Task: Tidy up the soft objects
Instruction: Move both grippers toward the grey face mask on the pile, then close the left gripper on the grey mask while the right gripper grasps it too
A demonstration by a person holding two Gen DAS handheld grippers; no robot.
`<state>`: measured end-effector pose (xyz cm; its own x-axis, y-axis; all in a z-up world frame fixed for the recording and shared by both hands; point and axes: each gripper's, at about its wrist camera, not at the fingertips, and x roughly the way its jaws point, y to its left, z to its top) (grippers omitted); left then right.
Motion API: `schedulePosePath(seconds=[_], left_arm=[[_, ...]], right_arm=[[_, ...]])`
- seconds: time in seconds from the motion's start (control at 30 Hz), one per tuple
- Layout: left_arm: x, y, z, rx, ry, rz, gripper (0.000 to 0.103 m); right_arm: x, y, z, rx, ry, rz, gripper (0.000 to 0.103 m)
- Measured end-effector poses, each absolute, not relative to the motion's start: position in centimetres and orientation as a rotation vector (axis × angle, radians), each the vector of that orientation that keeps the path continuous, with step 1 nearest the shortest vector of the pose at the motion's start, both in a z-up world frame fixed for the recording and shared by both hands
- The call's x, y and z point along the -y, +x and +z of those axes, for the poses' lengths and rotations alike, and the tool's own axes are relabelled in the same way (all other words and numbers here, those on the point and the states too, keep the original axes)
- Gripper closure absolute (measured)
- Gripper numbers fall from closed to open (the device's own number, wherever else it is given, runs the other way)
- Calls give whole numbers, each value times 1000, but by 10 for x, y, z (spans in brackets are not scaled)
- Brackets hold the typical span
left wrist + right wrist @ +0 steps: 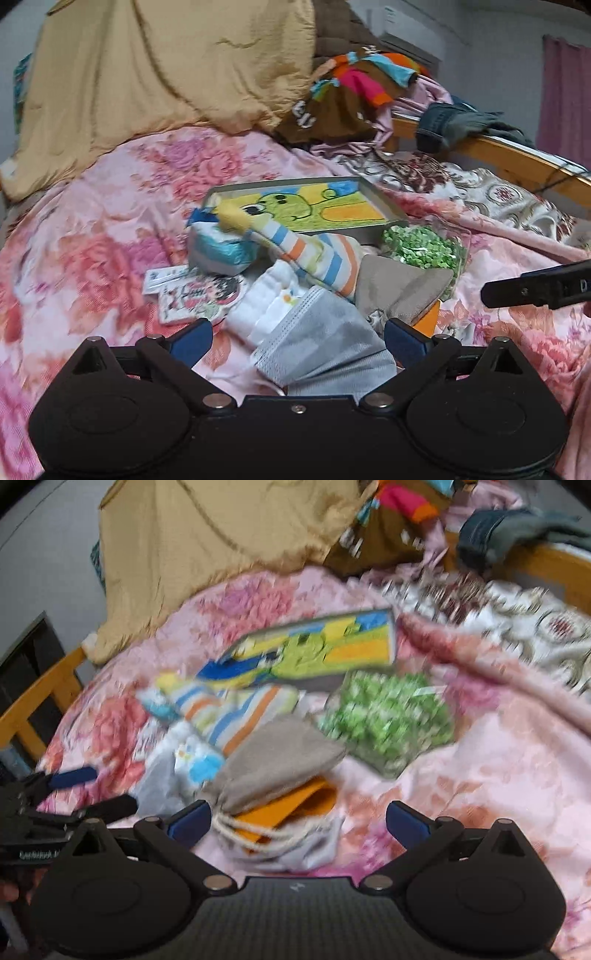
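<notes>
— Grey, pleated and soft: the face mask (317, 332) lies at the near edge of the pile on the bed (92, 258), right between the spread fingers of the left claw (298, 341), which grips nothing.

— And the right claw (298, 821)?

— Wide apart too, empty, hovering over the beige drawstring pouch (273, 764) and the orange piece (291, 805) under it.

— What lies around them?

— A white folded cloth (258, 310) touches the mask, the striped sock (314, 258) crosses above, then the bag of green bits (424, 247) and the picture tray (306, 206) behind.

— What might go wrong?

— Everything overlaps. I'd guess a pinch on the mask could catch the white cloth as well, and a pull on the pouch cords (251, 834) may drag the orange piece along. The right view is blurred, so a hurried closing could miss.
</notes>
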<state>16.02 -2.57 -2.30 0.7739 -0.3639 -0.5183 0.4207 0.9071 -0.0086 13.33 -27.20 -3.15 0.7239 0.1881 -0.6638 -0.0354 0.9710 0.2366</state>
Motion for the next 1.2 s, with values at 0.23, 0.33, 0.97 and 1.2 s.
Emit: schedulePosePath(seconds=[0.23, 0.33, 0.97, 1.2], left_arm=[[35, 173, -42, -559, 212, -571, 5], [39, 174, -50, -552, 270, -608, 6], [51, 190, -69, -672, 309, -715, 54], [57, 187, -70, -686, 326, -673, 78]], right_arm=[[243, 143, -50, -854, 67, 132, 1], [240, 147, -56, -888, 61, 147, 6], [235, 160, -70, -921, 57, 123, 53], [238, 157, -67, -887, 93, 150, 84]])
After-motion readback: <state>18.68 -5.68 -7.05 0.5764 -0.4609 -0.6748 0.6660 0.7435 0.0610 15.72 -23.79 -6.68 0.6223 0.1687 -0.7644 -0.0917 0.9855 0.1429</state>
